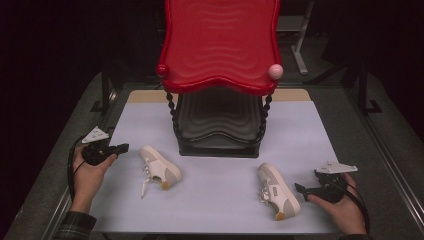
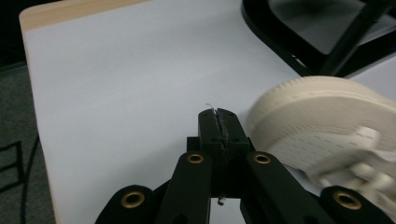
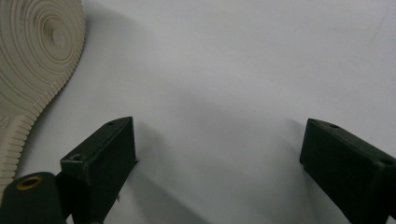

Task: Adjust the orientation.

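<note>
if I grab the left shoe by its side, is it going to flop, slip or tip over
The left shoe lies on its side with a thick ribbed sole, so it probably stays fairly stiff underfoot while the upper gives a little. Its loose lace trails on the table and would likely dangle or drag. Already lying flat, it seems unlikely to tip; pushed, it may slide on the smooth top.

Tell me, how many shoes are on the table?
2. One white shoe lies near the left gripper, in front of the red-topped rack. The other shoe lies beside the right gripper. None seems hidden.
</note>
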### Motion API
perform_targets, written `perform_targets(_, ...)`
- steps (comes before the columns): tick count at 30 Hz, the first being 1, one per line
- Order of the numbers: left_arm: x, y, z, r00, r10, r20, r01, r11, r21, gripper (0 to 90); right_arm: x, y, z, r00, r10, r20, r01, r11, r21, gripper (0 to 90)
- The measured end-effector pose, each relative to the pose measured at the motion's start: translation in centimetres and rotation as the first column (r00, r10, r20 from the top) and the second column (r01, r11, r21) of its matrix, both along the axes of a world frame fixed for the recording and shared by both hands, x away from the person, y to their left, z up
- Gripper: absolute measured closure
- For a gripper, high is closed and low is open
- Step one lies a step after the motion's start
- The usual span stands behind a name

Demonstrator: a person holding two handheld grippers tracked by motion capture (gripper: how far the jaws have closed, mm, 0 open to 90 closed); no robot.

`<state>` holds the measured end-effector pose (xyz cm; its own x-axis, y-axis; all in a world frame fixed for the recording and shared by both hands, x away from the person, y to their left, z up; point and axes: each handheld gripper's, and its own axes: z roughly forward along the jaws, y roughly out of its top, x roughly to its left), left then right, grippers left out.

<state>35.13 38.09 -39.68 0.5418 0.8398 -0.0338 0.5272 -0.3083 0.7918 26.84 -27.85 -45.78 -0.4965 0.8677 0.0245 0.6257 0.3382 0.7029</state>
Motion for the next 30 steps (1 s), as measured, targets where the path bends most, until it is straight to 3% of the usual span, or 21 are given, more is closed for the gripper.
perform_targets(5, 1.4, -0.6, -0.7, 0.9998, -0.022, -0.001, 0.022, 0.9992, -0.034, 90.0, 0.0, 0.0, 0.0, 1.0, 0.0, 0.0, 0.0, 1.0, 0.0, 9.4)
perform_targets(10, 1.9, -1.8, -1.6, 0.9981, -0.056, -0.027, 0.055, 0.9982, -0.023, 90.0, 0.0, 0.0, 0.0, 1.0, 0.001, 0.0, -0.001, 1.0, 0.001, 9.4)
perform_targets(15, 1.8, -2.5, -1.8, 0.9972, -0.07, -0.027, 0.07, 0.9975, -0.006, 90.0, 0.0, -0.1, 0.0, 1.0, 0.002, 0.001, -0.002, 1.0, 0.001, 9.4)
perform_targets(24, 1.2, -3.9, -1.9, 0.9932, -0.113, -0.029, 0.112, 0.9934, -0.022, 90.0, 0.0, -0.1, 0.0, 1.0, 0.002, 0.001, -0.002, 1.0, 0.001, 9.5)
perform_targets(30, 0.7, -5.5, -1.9, 0.9858, -0.165, -0.031, 0.164, 0.9859, -0.031, 90.0, 0.0, -0.1, 0.0, 1.0, 0.002, 0.002, -0.002, 1.0, 0.001, 9.5)
